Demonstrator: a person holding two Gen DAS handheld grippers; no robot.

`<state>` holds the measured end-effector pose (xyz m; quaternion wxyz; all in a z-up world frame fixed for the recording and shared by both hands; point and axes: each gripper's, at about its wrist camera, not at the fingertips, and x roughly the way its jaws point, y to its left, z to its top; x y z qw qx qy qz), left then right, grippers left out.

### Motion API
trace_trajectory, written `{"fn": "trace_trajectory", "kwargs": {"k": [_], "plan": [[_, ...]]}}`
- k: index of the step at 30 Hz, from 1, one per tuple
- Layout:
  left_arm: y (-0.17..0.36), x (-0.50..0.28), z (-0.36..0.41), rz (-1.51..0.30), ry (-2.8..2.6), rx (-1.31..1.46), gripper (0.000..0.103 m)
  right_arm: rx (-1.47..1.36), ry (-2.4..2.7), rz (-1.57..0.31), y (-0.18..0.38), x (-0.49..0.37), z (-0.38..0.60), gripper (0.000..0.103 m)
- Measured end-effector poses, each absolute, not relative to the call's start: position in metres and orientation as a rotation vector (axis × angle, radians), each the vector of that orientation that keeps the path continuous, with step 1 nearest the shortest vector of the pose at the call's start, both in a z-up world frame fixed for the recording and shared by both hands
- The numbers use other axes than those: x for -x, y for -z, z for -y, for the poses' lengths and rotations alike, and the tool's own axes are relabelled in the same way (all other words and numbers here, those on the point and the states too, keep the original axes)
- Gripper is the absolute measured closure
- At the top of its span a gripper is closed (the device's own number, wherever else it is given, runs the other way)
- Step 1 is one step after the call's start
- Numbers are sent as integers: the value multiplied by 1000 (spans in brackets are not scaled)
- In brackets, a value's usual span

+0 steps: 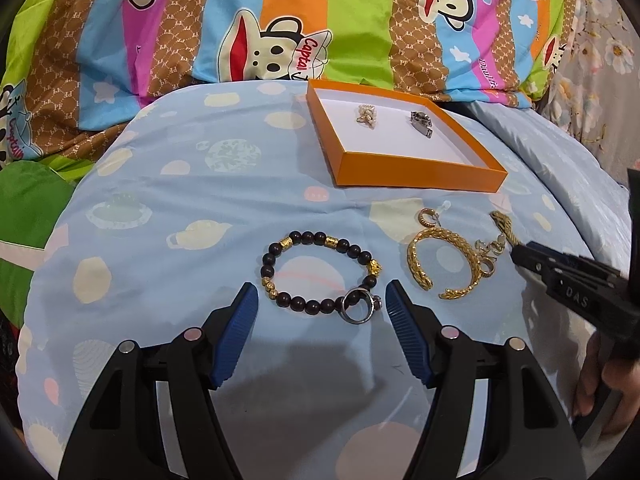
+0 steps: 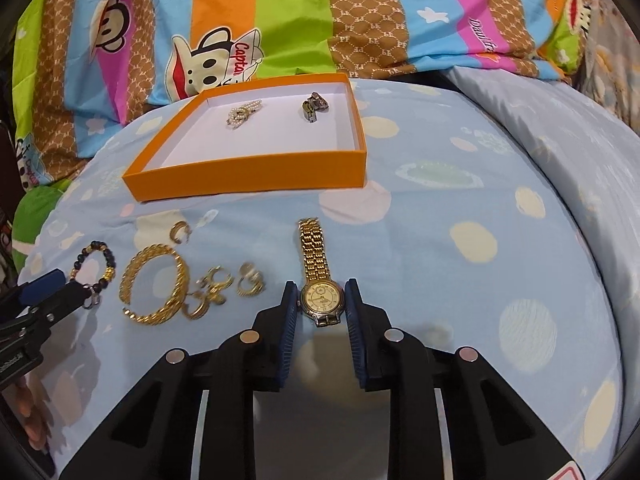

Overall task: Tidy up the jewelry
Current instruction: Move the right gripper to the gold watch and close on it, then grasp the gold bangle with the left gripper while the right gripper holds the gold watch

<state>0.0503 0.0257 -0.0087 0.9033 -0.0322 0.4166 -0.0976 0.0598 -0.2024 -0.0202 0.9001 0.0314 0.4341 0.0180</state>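
My right gripper [image 2: 321,292] is shut on the round case of a gold watch [image 2: 322,300], whose strap lies flat on the blue bedding toward the orange box [image 2: 248,176]. My left gripper [image 1: 322,292] stands open just short of a dark beaded bracelet [image 1: 312,236], with a silver ring [image 1: 374,304] resting on the bracelet's near edge, between the fingertips. To their right lie a gold braided bangle [image 1: 414,264] and small gold earrings [image 1: 428,220]. The box [image 1: 416,172] holds a pearl piece [image 1: 366,118] and a silver metal piece [image 1: 422,124].
Blue spotted bedding [image 2: 460,200] covers the surface and rounds off at its edges. A striped cartoon-print blanket [image 1: 280,20] is bunched up behind the box. A person's hand [image 1: 608,392] shows at the lower right of the left wrist view. More small gold pieces [image 2: 212,284] lie left of the watch.
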Motion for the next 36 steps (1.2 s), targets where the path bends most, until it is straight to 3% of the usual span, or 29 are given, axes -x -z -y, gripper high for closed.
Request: {"fn": "trace_trajectory", "kwargs": {"k": [9,13,15,17,18,21,36], "plan": [[8,-47,-30,-881,224,101,39,-102,-22,-889,20,-31,195,80],[6,-45,-22,-880,244,91,39,-105,-30,-892,19,-39,193,70],[3,-43,-16,-875,258,82,39,-101,-27,-893,20,-43,192,70],[0,-42,-9,-867,275,69,39,-103,-19,-890,20,-42,193,73],[-2,-42,-5,-864,282,62,38,-111,-14,-889,20,-42,194,81],[-4,-43,12,-867,320,36,32,-136,-12,-882,20,-40,199,81],[15,-73,68,-919,371,-84,33,-157,-13,-877,20,-38,201,81]]}}
